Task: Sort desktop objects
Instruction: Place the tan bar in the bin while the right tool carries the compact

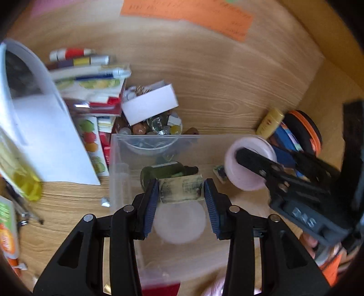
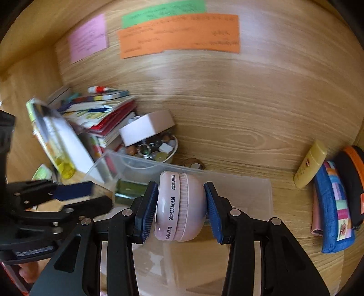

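The left gripper holds a small bottle with a pale, worn label, its blue-padded fingers pressed against both sides of it. It hangs over a clear plastic bin at the centre of the left wrist view; a dark green bottle shows just above the held one, though whether it lies inside the bin cannot be told. A blurred, pale round shape appears under the fingers.

The right gripper is closed on a pink round case marked HYNTOOR, held on edge between its fingers above the same bin. In the left wrist view this case appears at centre right, clamped in the black fingers.

Behind the bin, a bowl of small trinkets sits on the wooden counter with a white box resting tilted on top. At left lies a heap of booklets and markers. At far right, a yellow tube leans beside a blue patchwork pouch. Orange, green and pink paper notes sit along the top of the right wrist frame.
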